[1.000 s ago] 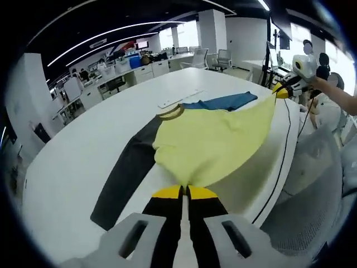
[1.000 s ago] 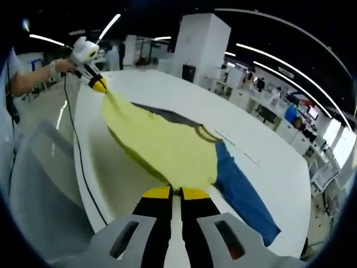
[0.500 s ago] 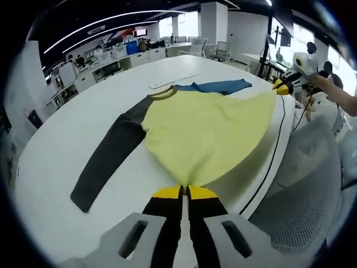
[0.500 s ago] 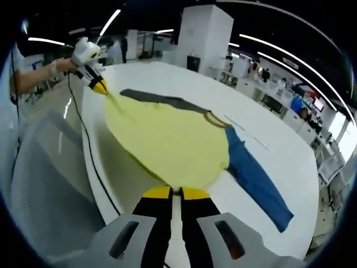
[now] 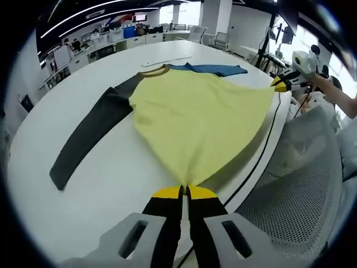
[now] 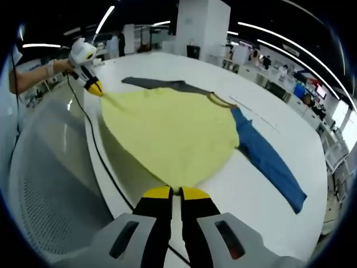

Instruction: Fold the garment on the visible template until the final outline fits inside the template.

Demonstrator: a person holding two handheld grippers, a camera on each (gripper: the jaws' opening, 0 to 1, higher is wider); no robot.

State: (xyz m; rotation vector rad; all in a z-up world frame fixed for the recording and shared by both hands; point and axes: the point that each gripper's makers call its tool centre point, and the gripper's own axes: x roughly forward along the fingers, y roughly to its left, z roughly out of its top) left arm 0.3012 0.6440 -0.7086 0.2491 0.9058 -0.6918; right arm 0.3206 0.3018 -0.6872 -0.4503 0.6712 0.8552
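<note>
A long-sleeved shirt with a yellow body (image 5: 195,114), one dark grey sleeve (image 5: 89,131) and one blue sleeve (image 5: 215,69) lies spread on the white round table (image 5: 83,184). My left gripper (image 5: 184,190) is shut on one bottom corner of the yellow hem. My right gripper (image 6: 174,191) is shut on the other corner. Each gripper appears in the other's view: the right gripper (image 5: 280,85) and the left gripper (image 6: 95,87), both pinching the stretched hem. The blue sleeve (image 6: 268,162) and grey sleeve (image 6: 159,84) rest flat on the table.
A black cable (image 5: 262,151) runs along the table edge. A long white strip (image 5: 164,58) lies beyond the collar. A grey mesh chair back (image 5: 295,184) stands beside the table. Desks and chairs stand in the office behind.
Both grippers have pulled back toward the table edge, dragging the shirt with them. The hem stays stretched between them, and more of both sleeves now shows on the table.
</note>
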